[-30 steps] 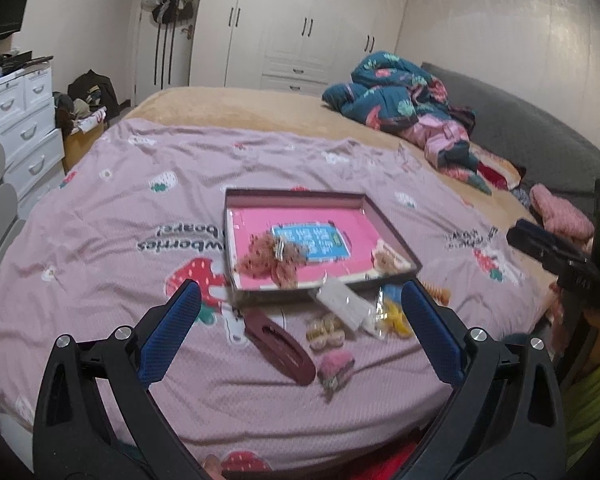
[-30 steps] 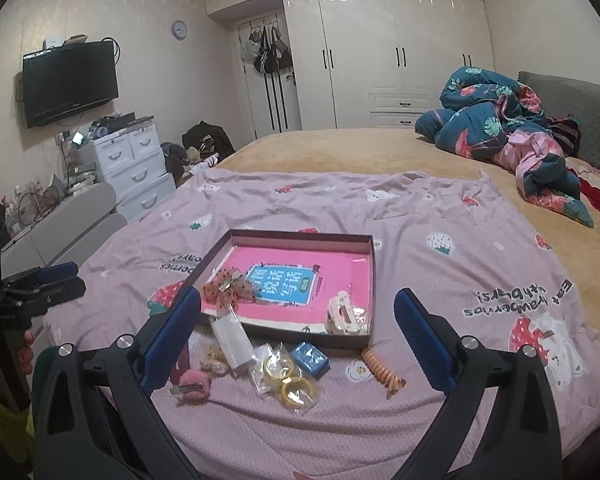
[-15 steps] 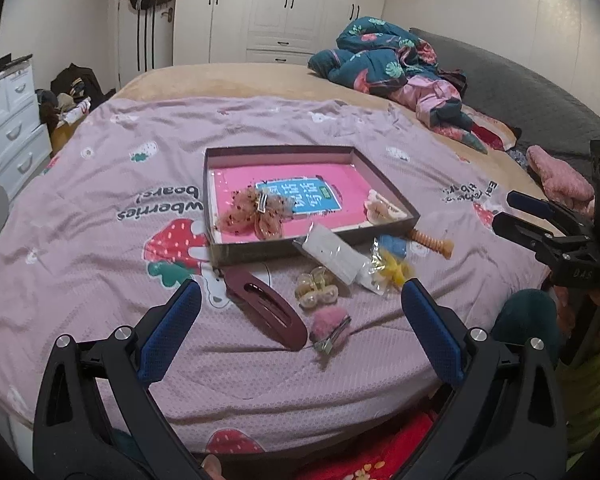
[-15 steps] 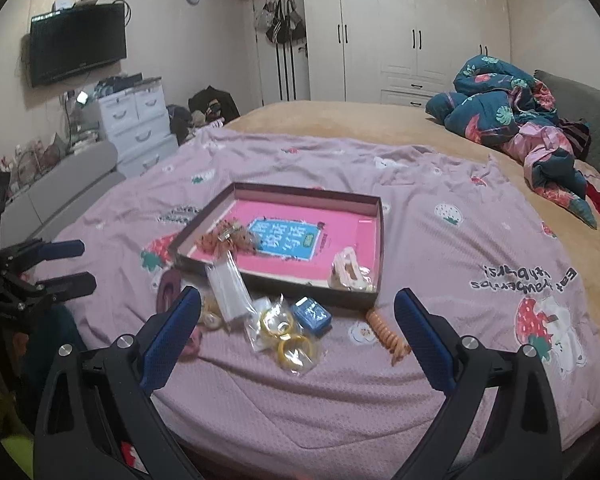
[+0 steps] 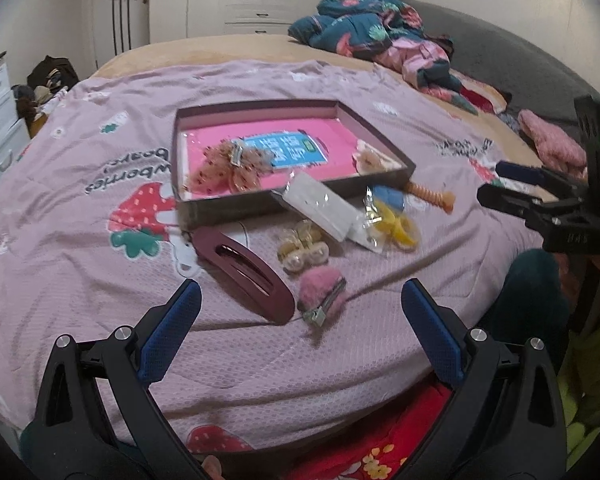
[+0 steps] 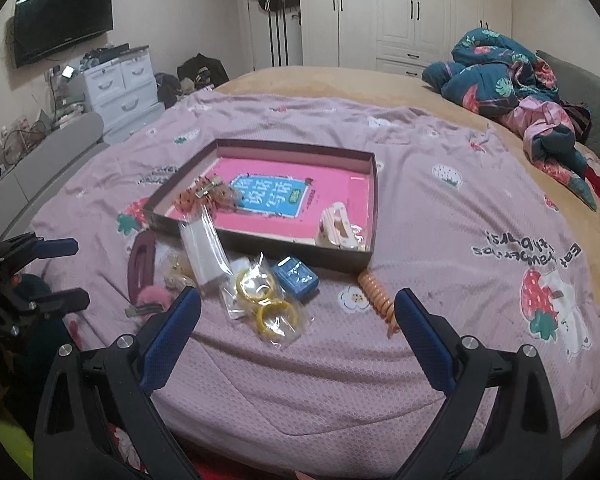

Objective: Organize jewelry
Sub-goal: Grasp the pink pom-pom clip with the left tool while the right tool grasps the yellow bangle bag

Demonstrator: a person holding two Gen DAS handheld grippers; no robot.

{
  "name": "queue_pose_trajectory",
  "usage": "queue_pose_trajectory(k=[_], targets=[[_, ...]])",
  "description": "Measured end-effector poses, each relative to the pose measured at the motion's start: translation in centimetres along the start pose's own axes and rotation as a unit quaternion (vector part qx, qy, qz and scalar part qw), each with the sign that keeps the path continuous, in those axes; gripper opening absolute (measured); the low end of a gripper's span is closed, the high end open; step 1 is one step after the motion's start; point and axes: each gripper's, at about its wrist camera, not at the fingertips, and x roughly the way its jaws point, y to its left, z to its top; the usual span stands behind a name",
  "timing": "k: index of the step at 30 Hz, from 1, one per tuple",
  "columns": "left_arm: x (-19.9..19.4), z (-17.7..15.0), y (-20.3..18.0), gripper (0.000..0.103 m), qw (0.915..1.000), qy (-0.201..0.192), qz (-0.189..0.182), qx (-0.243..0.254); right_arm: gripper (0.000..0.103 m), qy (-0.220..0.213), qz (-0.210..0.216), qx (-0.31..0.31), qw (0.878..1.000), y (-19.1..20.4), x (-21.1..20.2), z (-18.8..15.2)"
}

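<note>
Box [image 5: 384, 142] holding lace bow [image 5: 230, 166] and cream clip [image 5: 370, 159], both claws parted, empty

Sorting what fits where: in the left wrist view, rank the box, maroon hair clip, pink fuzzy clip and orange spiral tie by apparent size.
1. box
2. maroon hair clip
3. pink fuzzy clip and orange spiral tie: look alike; the tie lies farther off, so unranked.

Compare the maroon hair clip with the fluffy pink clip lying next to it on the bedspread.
The maroon hair clip is long, flat, smooth and oval with slots cut through it; the fluffy pink clip is shorter and fuzzy, with a metal clasp showing. The maroon one lies nearer the box corner, the pink one nearer the bed edge. Both lie outside the box.
</note>
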Motion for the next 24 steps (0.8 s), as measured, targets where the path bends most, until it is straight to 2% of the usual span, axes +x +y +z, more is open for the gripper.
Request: queue_pose_trajectory(k=[7,11,15,17,24], targets=[[2.1,-0.7,-1.0,0.092,0.9994,0.019,-0.004,0.029,0.097,0.029,-0.008,0.002,1.000,-0.5,2.1,-0.7],[3.4,-0.9,-1.6,0.080,0.9984,0.030,-0.015,0.046,0.097,0.050,-0.016,-0.001,0.999,-1.0,3.7,-1.4],[4.6,-0.8,-1.8,0.074,0.9974,0.037,-0.022,0.058,0.097,0.076,-0.018,-0.006,0.997,-1.4,5.4,-2.0],[5.0,-0.7,-1.8,0.066,0.9972,0.037,-0.027,0.060,0.097,0.083,-0.011,-0.007,0.996,-1.4,5.9,-2.2],[6.8,-1.1,-2.5,0.058,0.9951,0.053,-0.026,0.079,0.097,0.108,0.023,-0.010,0.994,-1.4,8.1,-2.3]])
